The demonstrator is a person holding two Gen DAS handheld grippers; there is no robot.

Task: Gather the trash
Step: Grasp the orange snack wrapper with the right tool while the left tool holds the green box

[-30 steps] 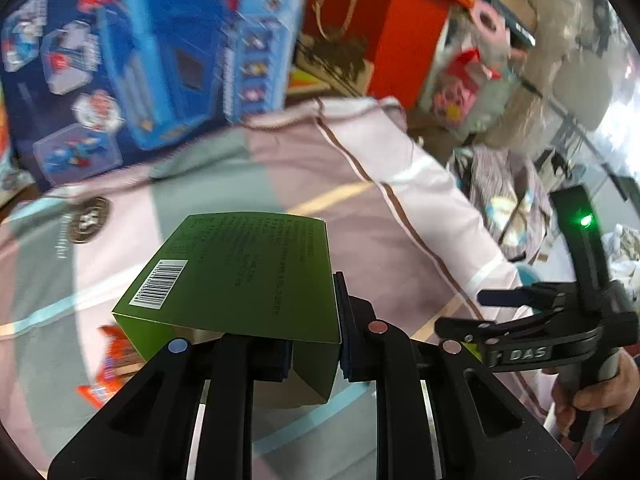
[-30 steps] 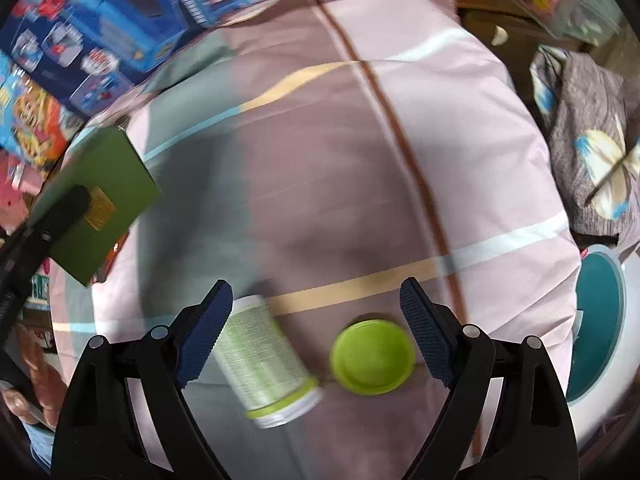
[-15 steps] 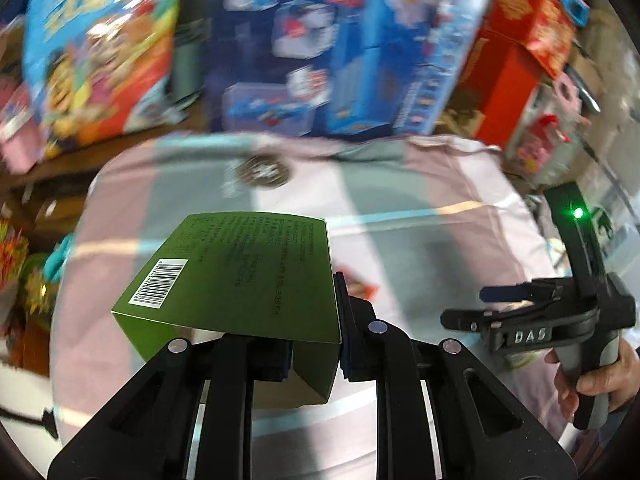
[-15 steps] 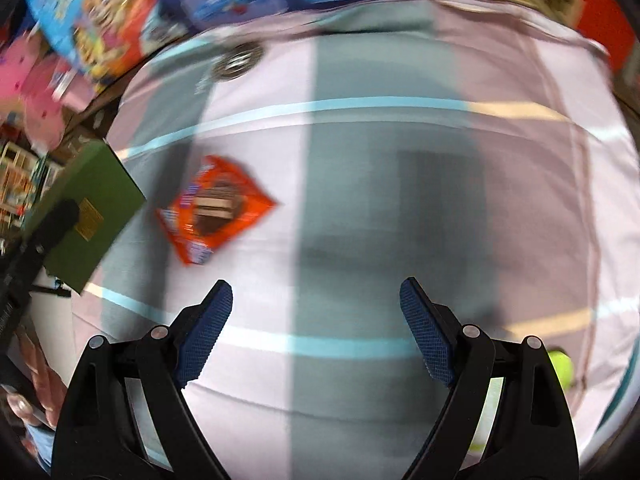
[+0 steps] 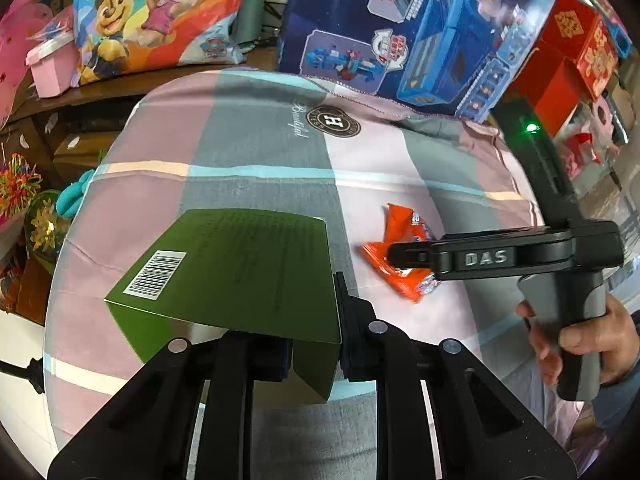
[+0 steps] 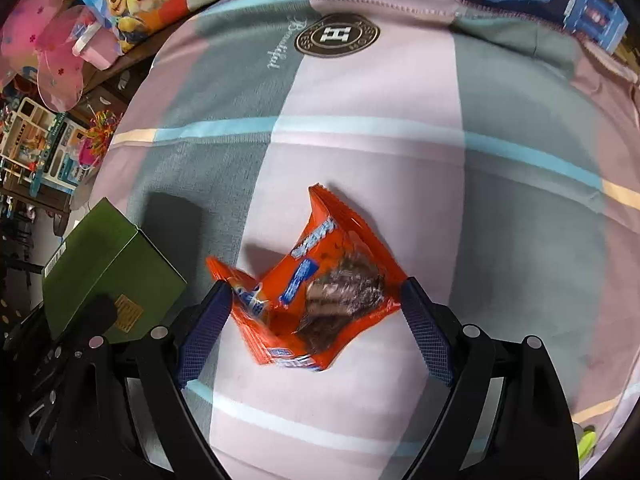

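Note:
A dark green cardboard box [image 5: 232,264] with a barcode is clamped at its near corner by my left gripper [image 5: 316,344], which is shut on it above the cloth. The box [image 6: 100,264] also shows at the left of the right wrist view. An orange snack wrapper [image 6: 320,280] lies crumpled on the pink and grey plaid cloth [image 6: 440,160]. My right gripper [image 6: 316,300] points steeply down over it, open, one blue pad on each side of the wrapper and not pressing it. In the left wrist view the wrapper [image 5: 400,240] lies partly behind the right gripper's finger, with a hand [image 5: 580,336] on the handle.
Blue toy boxes [image 5: 440,20], a cartoon-dog bag [image 5: 160,12] and red boxes [image 5: 572,52] stand along the cloth's far edge. A pink box [image 5: 52,64] and toys crowd the left. The cloth drops off at its rounded left edge. A yellow-green item [image 6: 586,440] peeks in at bottom right.
Both grippers have swept across the cloth. The bottle and green lid left the right wrist view, and the orange wrapper now lies between the right fingers. The left still holds the green box.

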